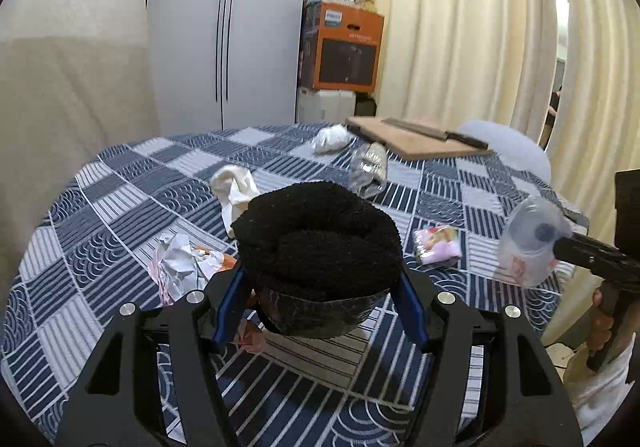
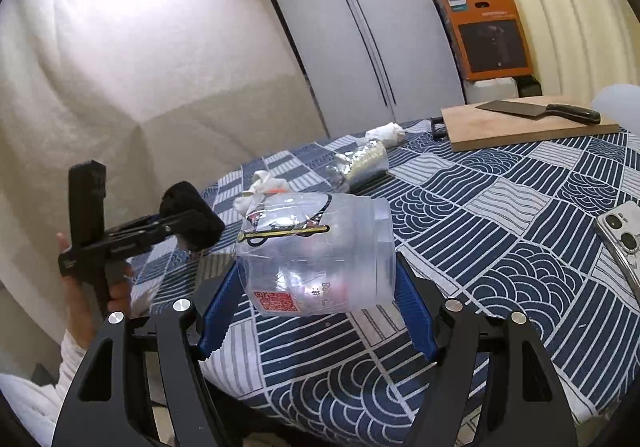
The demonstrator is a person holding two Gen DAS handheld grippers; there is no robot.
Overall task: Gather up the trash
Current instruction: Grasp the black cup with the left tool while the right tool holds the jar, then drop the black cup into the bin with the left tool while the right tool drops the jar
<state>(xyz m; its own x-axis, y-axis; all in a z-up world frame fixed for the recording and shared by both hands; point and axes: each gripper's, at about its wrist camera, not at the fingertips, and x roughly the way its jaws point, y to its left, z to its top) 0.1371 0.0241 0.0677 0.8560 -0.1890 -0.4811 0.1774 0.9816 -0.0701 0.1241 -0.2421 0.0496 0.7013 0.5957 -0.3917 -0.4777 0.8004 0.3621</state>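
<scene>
My left gripper is shut on a black fuzzy bundle with a shiny black band at its base, held above the checked tablecloth. My right gripper is shut on a clear plastic cup with a red QR label, lying sideways between the blue fingers. The cup also shows in the left wrist view. Loose trash lies on the table: crumpled paper, a white tissue, a foil wrapper, a white wad and a pink snack packet.
A wooden cutting board with a cleaver lies at the far side of the table. A white phone lies at the right edge. An orange box and a white wardrobe stand behind the table.
</scene>
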